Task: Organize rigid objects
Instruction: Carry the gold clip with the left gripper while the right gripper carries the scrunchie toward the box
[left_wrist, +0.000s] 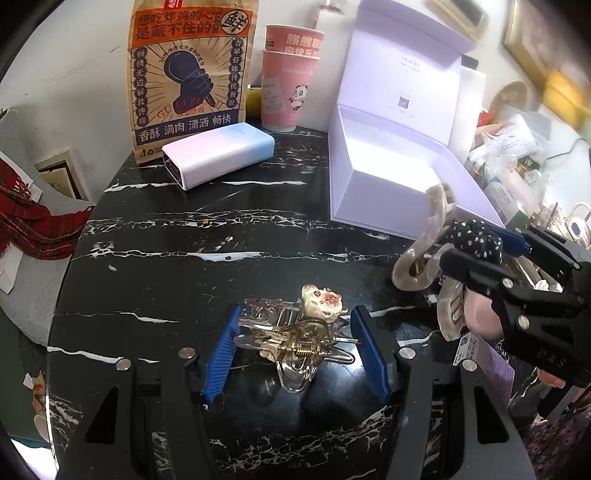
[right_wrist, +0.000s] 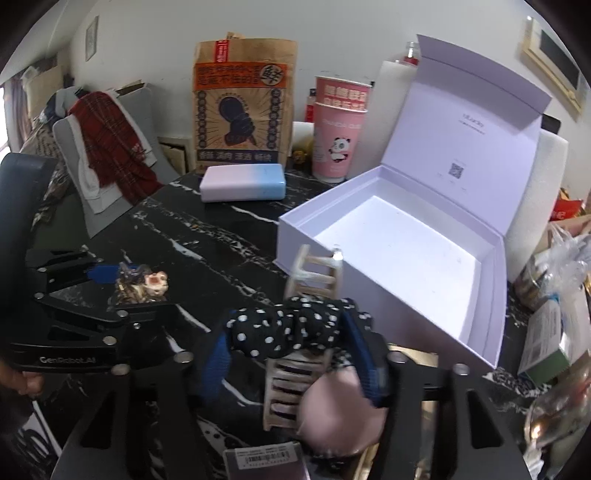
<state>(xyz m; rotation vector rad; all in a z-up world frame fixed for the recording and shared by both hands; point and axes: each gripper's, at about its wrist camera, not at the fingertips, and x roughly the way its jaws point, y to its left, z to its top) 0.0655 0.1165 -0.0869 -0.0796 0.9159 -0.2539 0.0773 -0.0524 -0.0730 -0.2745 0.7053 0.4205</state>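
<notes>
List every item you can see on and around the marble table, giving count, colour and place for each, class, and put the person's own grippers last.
table: one, black marble with white veins, under everything
gift box: one, lilac, open, right side
paper bag: one, brown and orange, back by wall
paper cups: two, pink, stacked, beside bag
power bank: one, pink-to-blue, in front of bag
clear hair claw: one, transparent with cream animal charm, between left fingers
polka-dot hair claw: one, beige with black dotted bow, between right fingers
red plaid cloth: one, over grey chair, left
left gripper: one, black, blue pads, near edge
right gripper: one, black, by box
</notes>
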